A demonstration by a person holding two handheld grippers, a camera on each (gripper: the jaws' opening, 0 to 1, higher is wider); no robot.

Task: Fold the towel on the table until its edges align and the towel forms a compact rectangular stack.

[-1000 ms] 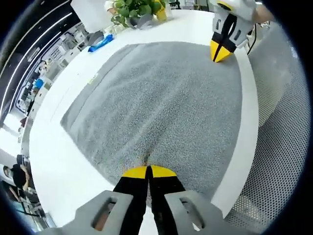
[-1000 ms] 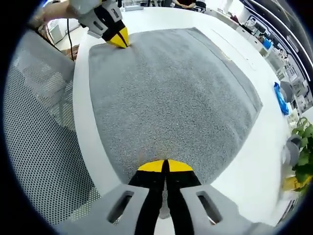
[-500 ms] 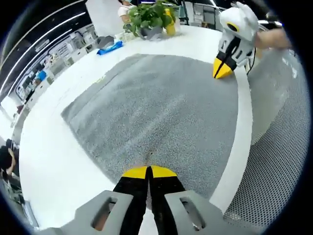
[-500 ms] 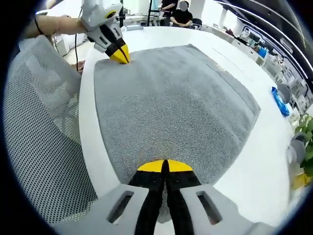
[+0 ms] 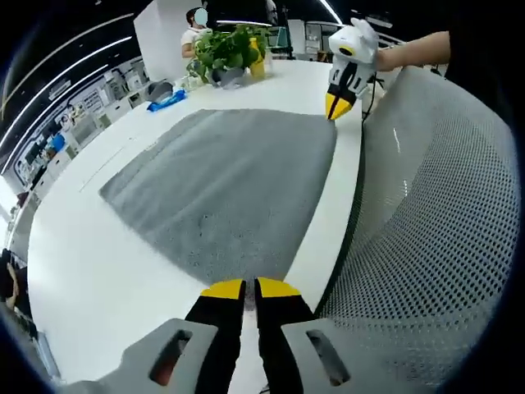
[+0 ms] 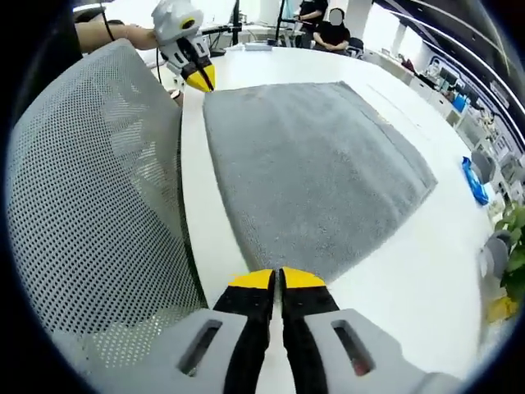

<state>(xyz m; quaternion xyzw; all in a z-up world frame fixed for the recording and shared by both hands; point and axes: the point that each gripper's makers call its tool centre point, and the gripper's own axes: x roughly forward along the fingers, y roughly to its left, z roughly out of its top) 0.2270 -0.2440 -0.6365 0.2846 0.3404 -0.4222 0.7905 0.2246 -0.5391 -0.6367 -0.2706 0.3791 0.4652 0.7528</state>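
A grey towel (image 5: 230,172) (image 6: 312,164) lies spread flat on the white table (image 5: 90,263) (image 6: 410,263), near its edge. My left gripper (image 5: 244,285) is shut, with its yellow tips right at the towel's near corner; whether cloth is pinched is hidden. It also appears far off in the right gripper view as the left gripper (image 6: 201,78), tips down at that corner. My right gripper (image 6: 277,275) is shut at the towel's other corner on the same edge, and the left gripper view shows the right gripper (image 5: 336,105) touching that corner.
A grey mesh chair back (image 5: 426,230) (image 6: 98,189) stands close along the table edge beside both grippers. A potted plant (image 5: 225,49) and a blue packet (image 5: 166,101) (image 6: 473,172) sit at the table's far side. People sit in the background.
Both grippers have drawn back from over the towel to its corners at the table edge; the chair back now takes up far more of each view. The towel still lies flat.
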